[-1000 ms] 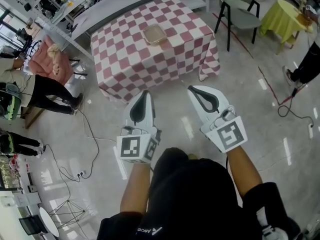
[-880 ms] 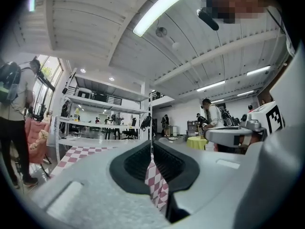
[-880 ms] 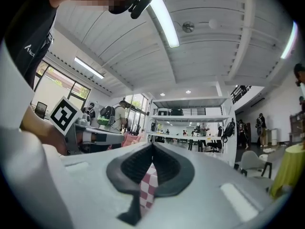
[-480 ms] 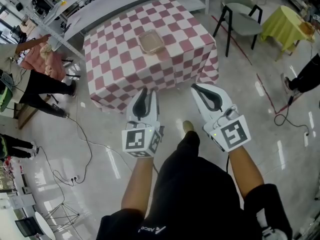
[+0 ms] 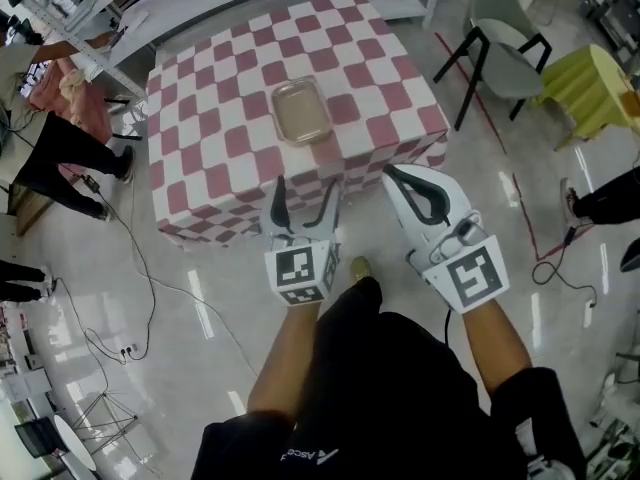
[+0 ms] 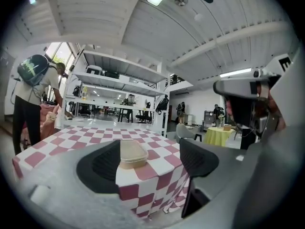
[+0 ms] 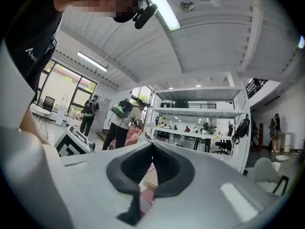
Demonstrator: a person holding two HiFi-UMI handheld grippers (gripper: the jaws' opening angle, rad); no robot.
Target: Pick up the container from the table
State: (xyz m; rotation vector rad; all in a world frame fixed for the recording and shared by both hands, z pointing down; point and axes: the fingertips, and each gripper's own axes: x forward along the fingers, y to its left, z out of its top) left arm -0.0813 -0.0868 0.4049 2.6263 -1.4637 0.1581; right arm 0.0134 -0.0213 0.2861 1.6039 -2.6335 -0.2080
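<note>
Left fingers (image 6: pixel 101 165) opening, pads apart, nothing touching them. The container (image 6: pixel 132 154) shows through the gap, but it is well ahead and out of reach. Right fingers (image 7: pixel 136 168) are pressed together, tip to tip, pinching nothing.

Left gripper (image 5: pixel 305 196) and right gripper (image 5: pixel 390 173) are both held out in front of me, over the floor, short of the table's near edge. Neither reaches over the cloth yet.

The table (image 5: pixel 200 138) is next, under a red-and-white checked cloth that hangs down its sides. The container is the only thing on it. It sits about midway between the left and right edges, a little nearer the near edge than the far one, with its long side running away from me.

Handling, my guess:
- It is a shallow, rounded-corner box, pale and lidded, probably thin plastic or pulp.
- Probably light, though I cannot tell what is inside.
- The walls will likely flex, and the lid looks smooth, so a hard squeeze could buckle it or pop it out.
- Best hold is across the narrow width, pads on the long walls just under the rim, with gentle pressure and the box kept level.

Beyond the table's right corner are a grey chair (image 5: pixel 500 63) and a yellow-green covered table (image 5: pixel 590 93). A person (image 5: pixel 50 158) stands off the left edge.
</note>
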